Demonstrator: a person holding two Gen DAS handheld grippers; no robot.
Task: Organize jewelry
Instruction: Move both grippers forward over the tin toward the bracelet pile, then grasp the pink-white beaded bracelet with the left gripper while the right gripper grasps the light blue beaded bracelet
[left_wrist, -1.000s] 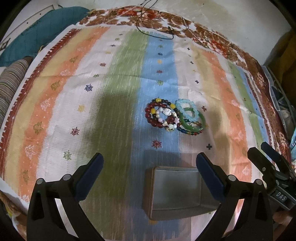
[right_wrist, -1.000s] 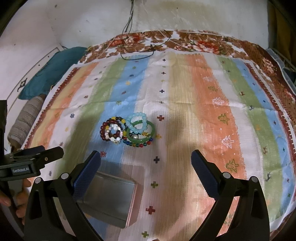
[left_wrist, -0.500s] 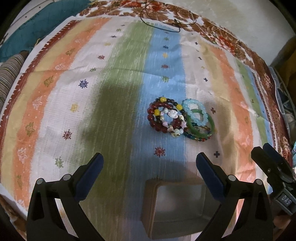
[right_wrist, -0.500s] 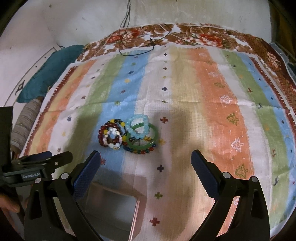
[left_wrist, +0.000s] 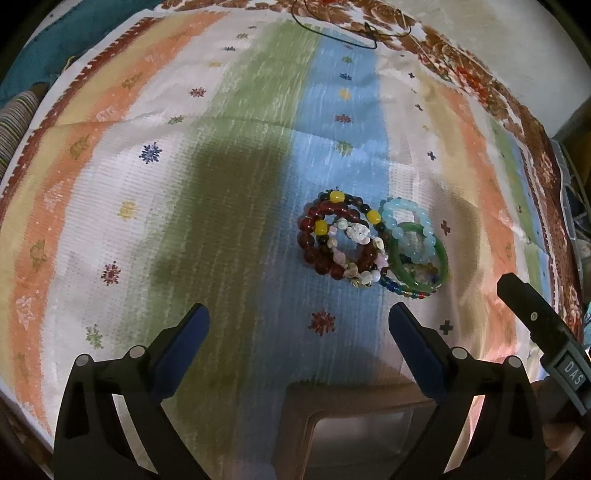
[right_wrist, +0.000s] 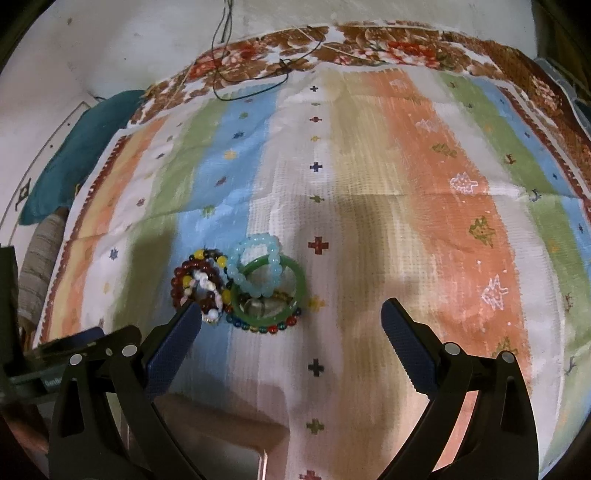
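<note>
The left gripper (left_wrist: 299, 332) hung over the striped cloth (left_wrist: 229, 206) with its 2 blue-padded fingers spread wide and nothing between them. The right gripper (right_wrist: 291, 328) was likewise spread wide and empty above the same cloth; in the left wrist view it showed only as a black bar at the right edge.

The pile of bracelets (left_wrist: 373, 245) lay on the blue and white stripes, ahead of both grippers and touching neither. It held a dark red bead bracelet (left_wrist: 314, 243), a pale blue bead bracelet (left_wrist: 406, 218) lying across a solid green bangle (left_wrist: 421, 258), a white and pink strand and a string of small multicoloured beads. They overlapped so closely that how many strands there were could not be told. In the right wrist view the left finger's tip (right_wrist: 184, 321) covered the near edge of the red beads.

The tray (left_wrist: 351, 424) sat on the cloth just below the pile, cut off by the bottom of the frame and partly behind the fingers; its inside was blurred and dim. In the right wrist view only its far rim showed, in shadow.

A thin black cord (right_wrist: 251, 74) lay at the cloth's far floral border. A teal cushion (right_wrist: 74, 155) lay off the left side.
</note>
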